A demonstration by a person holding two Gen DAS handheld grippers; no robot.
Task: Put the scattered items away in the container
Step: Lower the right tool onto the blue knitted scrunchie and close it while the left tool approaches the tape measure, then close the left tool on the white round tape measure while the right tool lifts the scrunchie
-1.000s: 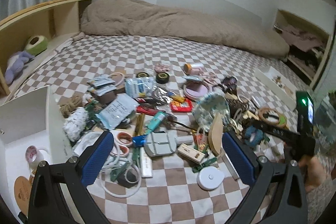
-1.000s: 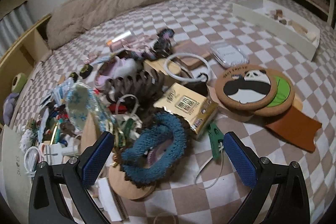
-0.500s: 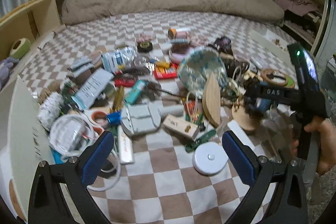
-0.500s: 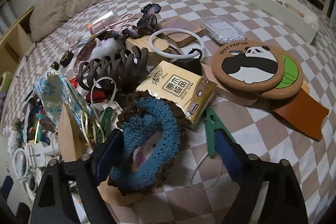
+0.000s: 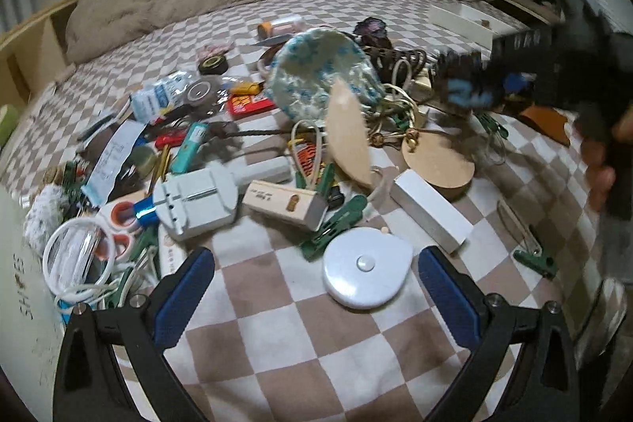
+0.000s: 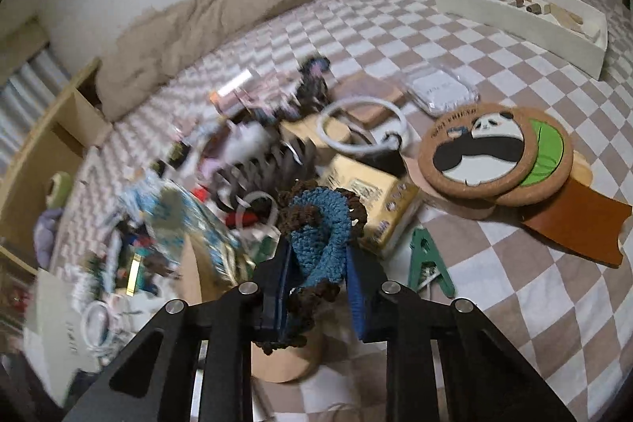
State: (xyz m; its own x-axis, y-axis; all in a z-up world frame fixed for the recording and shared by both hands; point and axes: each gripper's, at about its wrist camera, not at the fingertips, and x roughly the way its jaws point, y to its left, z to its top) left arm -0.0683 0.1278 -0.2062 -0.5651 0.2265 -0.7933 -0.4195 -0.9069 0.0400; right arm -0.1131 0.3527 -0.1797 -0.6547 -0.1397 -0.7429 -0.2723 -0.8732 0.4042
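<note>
On the checkered bed point(image 5: 277, 323) most clutter is unsorted; task barely started. Right tongs point(image 6: 318, 279) clamped on the blue crochet scrunchie point(image 6: 322, 224), lifted clear of the pile, pinched between the pads. Left tongs point(image 5: 312, 287) spread apart, empty, white round case point(image 5: 366, 265) lying between the tips. White container point(image 5: 23, 283) at left edge.

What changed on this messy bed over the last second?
The right gripper closed on the blue crocheted scrunchie with brown edging and lifted it off the pile. The left gripper moved closer to the clutter, staying open and empty. The round panda cork coaster did not move.
</note>
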